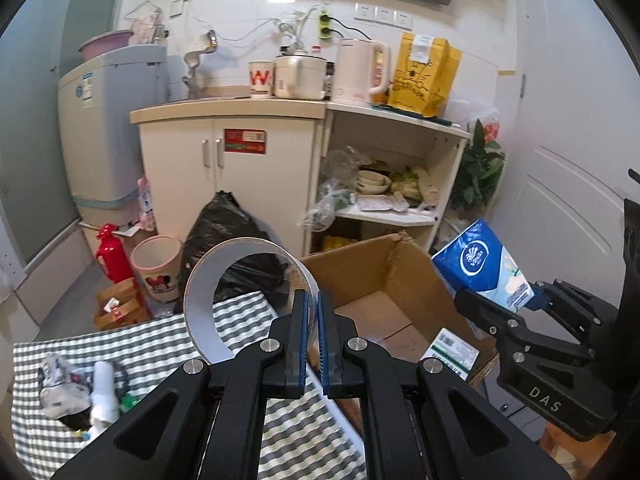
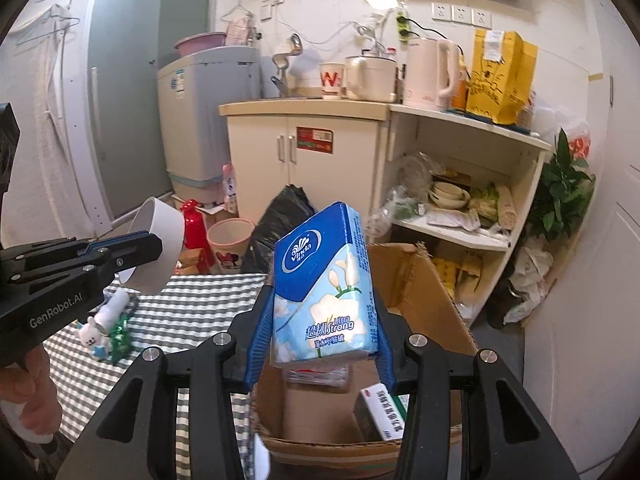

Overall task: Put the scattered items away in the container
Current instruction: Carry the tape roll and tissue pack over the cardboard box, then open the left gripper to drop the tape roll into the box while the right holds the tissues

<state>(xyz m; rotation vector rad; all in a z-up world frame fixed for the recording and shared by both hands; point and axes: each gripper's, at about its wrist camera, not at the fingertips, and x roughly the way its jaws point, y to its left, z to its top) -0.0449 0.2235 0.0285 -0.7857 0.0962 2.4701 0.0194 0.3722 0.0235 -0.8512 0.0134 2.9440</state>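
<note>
My left gripper (image 1: pixel 313 304) is shut on the rim of a wide white tape roll (image 1: pixel 204 304), held up over the checked tablecloth (image 1: pixel 248 316) beside the open cardboard box (image 1: pixel 380 276). From the right wrist, that tape roll (image 2: pixel 160 248) hangs at the left in the left gripper (image 2: pixel 154 240). My right gripper (image 2: pixel 320 300) is shut on a blue Vinda tissue pack (image 2: pixel 324 284), held above the cardboard box (image 2: pixel 424 292). The tissue pack (image 1: pixel 482 264) also shows at the right of the left wrist view. A green-and-white carton (image 2: pixel 384 412) lies inside the box.
Small items lie on the cloth: a crumpled wrapper (image 1: pixel 64 384), a white tube (image 1: pixel 104 388), a small bear figure (image 2: pixel 94 336) and green foil (image 2: pixel 120 336). Beyond stand a black rubbish bag (image 1: pixel 228 232), a pink bin (image 1: pixel 158 268), a red extinguisher (image 1: pixel 112 252), a cabinet and open shelves (image 1: pixel 384 176).
</note>
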